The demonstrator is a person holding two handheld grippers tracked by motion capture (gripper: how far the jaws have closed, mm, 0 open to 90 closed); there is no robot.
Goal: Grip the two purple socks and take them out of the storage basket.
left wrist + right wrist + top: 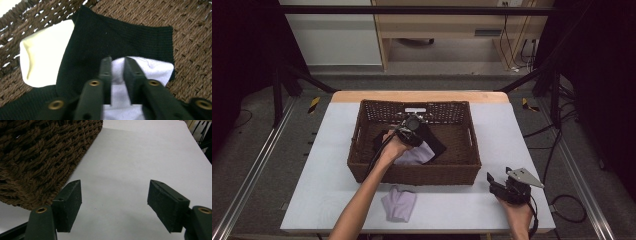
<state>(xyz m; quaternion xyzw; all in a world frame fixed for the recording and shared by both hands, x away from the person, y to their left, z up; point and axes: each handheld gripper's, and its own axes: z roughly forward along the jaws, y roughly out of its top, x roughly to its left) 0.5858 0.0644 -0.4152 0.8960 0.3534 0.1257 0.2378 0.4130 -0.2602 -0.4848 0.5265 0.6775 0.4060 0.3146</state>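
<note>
We see the left gripper [117, 62] inside the wicker basket [362, 165], jaws nearly closed, pinching a pale lavender cloth [150, 68] atop a black cloth [110, 37]. Right gripper [113, 200] w/ jaws wide apart, holding nothing, over the table [140, 152] beside the basket. Another lavender cloth [398, 204] lies in front.

Nothing here can be read. The white tag on the far rim of the wicker basket [362, 150] is too small to make out, and the socks and the surface [512, 150] carry no lettering.

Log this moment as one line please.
left gripper shut on pale sock in basket | right gripper open, idle | lilac sock on table
</note>
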